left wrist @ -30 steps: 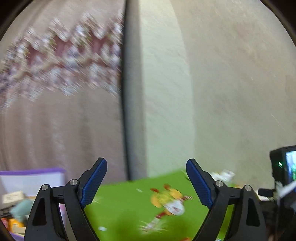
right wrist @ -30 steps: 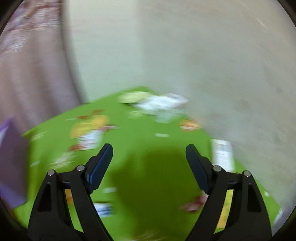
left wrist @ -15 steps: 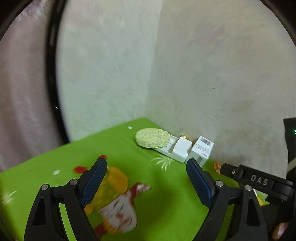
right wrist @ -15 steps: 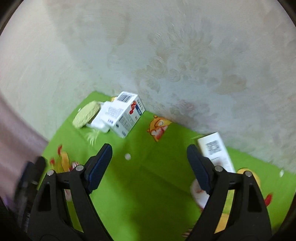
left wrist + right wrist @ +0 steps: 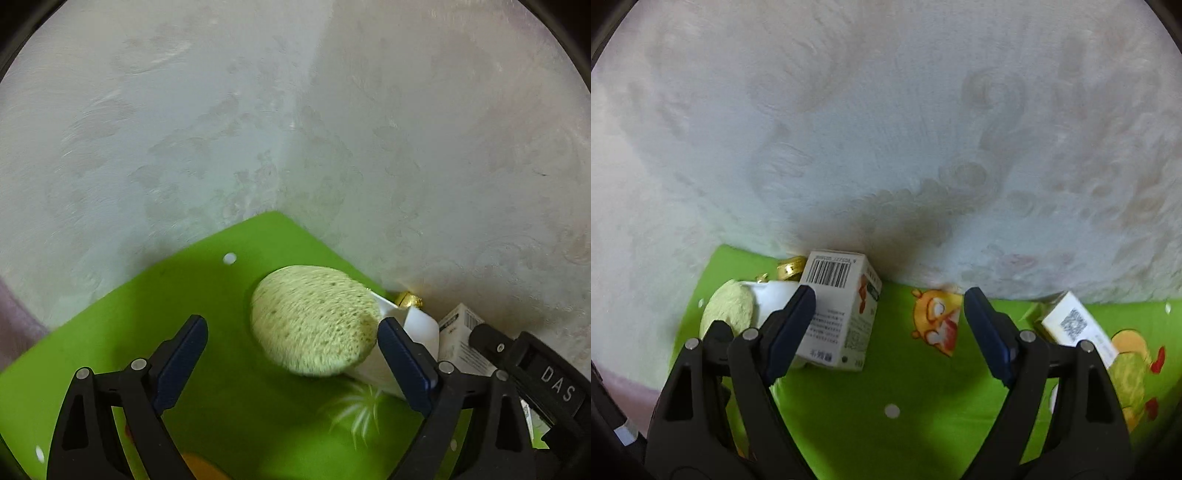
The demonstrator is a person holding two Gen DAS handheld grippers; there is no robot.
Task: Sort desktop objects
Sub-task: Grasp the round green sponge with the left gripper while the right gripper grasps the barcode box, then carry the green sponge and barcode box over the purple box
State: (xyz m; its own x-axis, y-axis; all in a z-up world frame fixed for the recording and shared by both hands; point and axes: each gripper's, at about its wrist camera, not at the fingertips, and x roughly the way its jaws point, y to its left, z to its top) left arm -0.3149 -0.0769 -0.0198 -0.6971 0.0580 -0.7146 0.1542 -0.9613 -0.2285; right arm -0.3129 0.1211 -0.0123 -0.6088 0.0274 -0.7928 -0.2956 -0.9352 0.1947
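In the back corner of the worktop (image 5: pixel 221 332), where the green mat meets 2 pale walls, the left wrist view gives us the left hand-held gripper (image 5: pixel 291 363) spread wide with nothing between its blue pads, and those jaws have just been opening further. Dead ahead sits a round, pale-green sponge (image 5: pixel 314 325), leaning on a white holder (image 5: pixel 417 328), with a small gold cap (image 5: pixel 408 298) tucked behind against the wall. A white carton (image 5: pixel 460 334) peeks in just right of the holder, partly hidden by the other tool.

Over to the right wrist view: the right hand-held gripper (image 5: pixel 889 332) is open too, empty, hanging above the mat. The barcoded carton (image 5: pixel 838 314) stands tilted near its left pad, touching the holder (image 5: pixel 774 295) and sponge (image 5: pixel 729 310) cluster. Well apart to the right lies a second box (image 5: pixel 1078 328) with a square code on top.

My read: the sponge looks light, soft and squashy, so pinch it across the edge, gently. The cartons look light, stiff but crushable; take them across the 2 flat broad faces, not the corners.
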